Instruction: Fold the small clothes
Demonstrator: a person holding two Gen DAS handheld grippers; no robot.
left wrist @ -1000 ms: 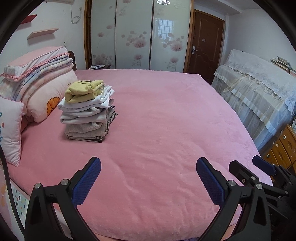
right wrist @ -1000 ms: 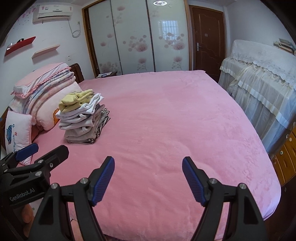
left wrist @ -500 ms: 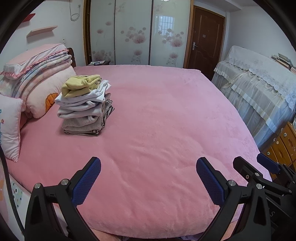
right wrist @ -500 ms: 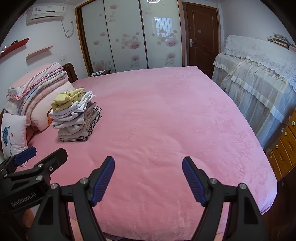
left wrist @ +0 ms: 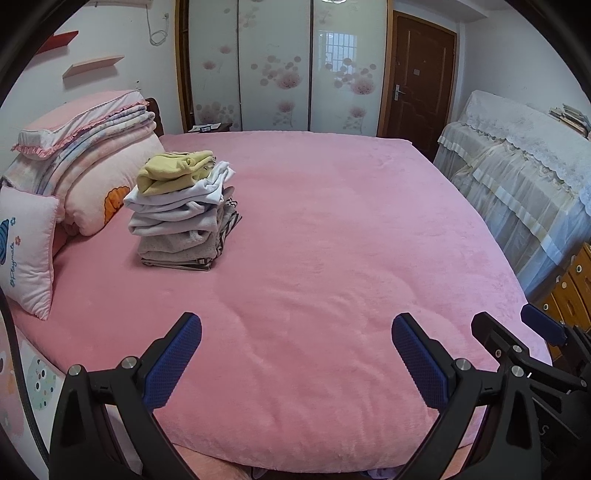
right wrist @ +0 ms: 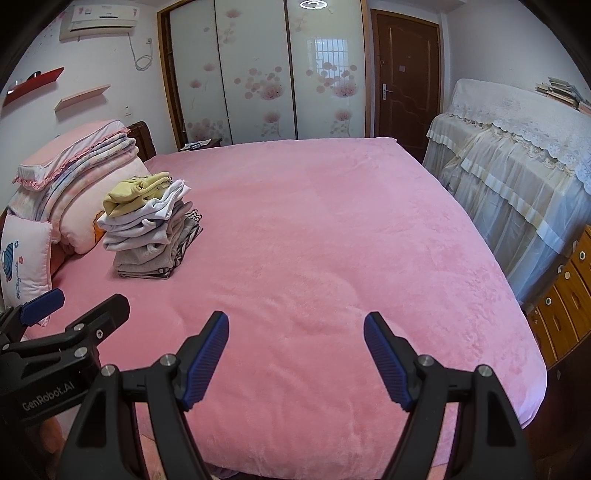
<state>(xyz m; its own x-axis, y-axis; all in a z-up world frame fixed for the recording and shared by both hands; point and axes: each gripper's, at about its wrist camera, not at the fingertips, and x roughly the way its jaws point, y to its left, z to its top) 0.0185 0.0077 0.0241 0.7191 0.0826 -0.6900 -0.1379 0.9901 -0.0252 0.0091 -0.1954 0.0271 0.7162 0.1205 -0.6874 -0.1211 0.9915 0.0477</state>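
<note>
Small clothes sit in a folded stack (left wrist: 183, 216) on the left side of a wide bed (left wrist: 332, 240) covered in a pink fleece blanket. A yellow garment (left wrist: 173, 173) lies on top of the stack, white pieces are under it, and grey and striped pieces are at the bottom. Just left of the stack, folded pink quilts (left wrist: 85, 140) lean against a large pillow, and a small pink cushion (left wrist: 26, 251) with a blue picture stands beside them.

The left tongs (left wrist: 296, 356) hover over the near edge of the bed, spread wide and holding nothing; blue ridged pads (left wrist: 171, 363) line the black fingers. The right tongs (right wrist: 296, 358) hover next to them, also released and empty. Both tongs are well apart from the stack.

At the far wall stands a wardrobe (left wrist: 277, 66) with flower-printed sliding doors, with a brown door (left wrist: 421, 85) to its right. On the right, furniture draped in a white lace cover (right wrist: 517, 147) runs alongside the bed. An air conditioner (right wrist: 105, 18) hangs high on the left wall.
</note>
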